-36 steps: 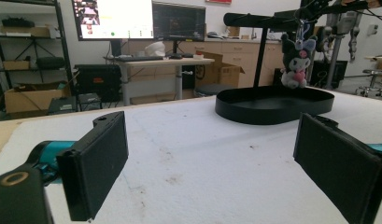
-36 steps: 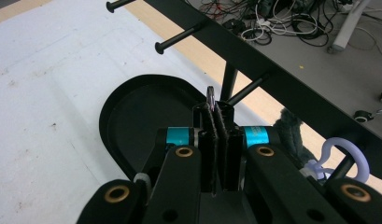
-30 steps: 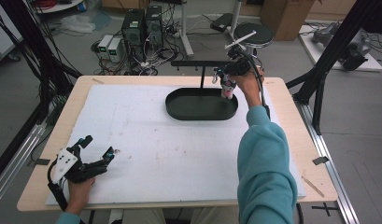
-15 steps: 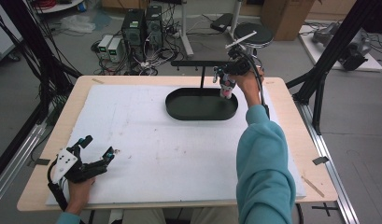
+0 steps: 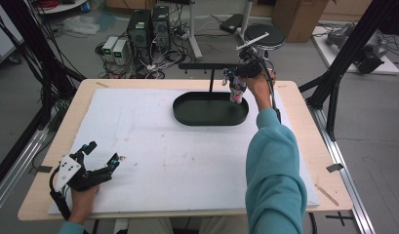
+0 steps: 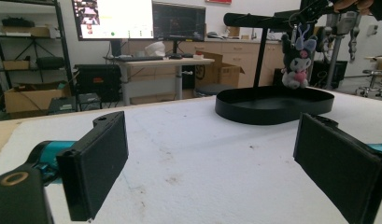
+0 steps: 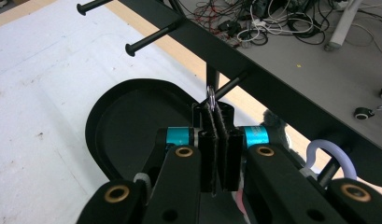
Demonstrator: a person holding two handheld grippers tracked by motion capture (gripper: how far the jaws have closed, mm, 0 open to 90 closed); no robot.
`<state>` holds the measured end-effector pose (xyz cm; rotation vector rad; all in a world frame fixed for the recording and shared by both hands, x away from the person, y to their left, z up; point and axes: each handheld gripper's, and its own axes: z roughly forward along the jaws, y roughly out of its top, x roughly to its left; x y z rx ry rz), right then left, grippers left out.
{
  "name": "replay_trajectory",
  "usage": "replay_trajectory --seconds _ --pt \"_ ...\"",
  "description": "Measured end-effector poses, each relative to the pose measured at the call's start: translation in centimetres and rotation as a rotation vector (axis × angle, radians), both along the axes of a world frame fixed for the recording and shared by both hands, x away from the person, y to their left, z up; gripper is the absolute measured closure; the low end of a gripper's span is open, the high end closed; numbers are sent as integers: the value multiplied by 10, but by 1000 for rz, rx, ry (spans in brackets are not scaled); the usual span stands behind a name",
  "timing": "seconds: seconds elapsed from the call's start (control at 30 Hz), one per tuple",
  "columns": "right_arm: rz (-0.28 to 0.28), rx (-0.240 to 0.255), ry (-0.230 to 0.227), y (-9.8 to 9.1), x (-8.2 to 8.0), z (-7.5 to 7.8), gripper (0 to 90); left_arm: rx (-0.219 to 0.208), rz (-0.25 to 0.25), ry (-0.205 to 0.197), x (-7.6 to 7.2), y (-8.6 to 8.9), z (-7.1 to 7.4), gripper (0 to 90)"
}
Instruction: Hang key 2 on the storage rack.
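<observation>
Right gripper (image 5: 234, 78) clamped on plush keychain (image 5: 235, 90) ring at rack peg (image 7: 230, 85), over black tray (image 5: 210, 109), left gripper (image 5: 103, 155) jaws apart, resting on white mat (image 5: 187, 161).

A black stool (image 5: 264, 35) (round seat) stands beyond 2 computer towers (image 5: 149, 27).

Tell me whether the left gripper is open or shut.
Open. The left gripper has its two black fingers spread far apart with bare white table cover between them.
</observation>
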<state>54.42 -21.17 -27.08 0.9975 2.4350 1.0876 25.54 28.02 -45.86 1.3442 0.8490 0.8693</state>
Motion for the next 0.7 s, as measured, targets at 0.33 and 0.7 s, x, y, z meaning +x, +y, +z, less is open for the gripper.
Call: replay_trajectory --seconds 0.33,0.7 --pt "3 -1 -12 0 4 -2 889 0 0 0 0 0 0 105" --pt "7 -2 -19 0 8 -5 886 1 0 2 0 0 0 105"
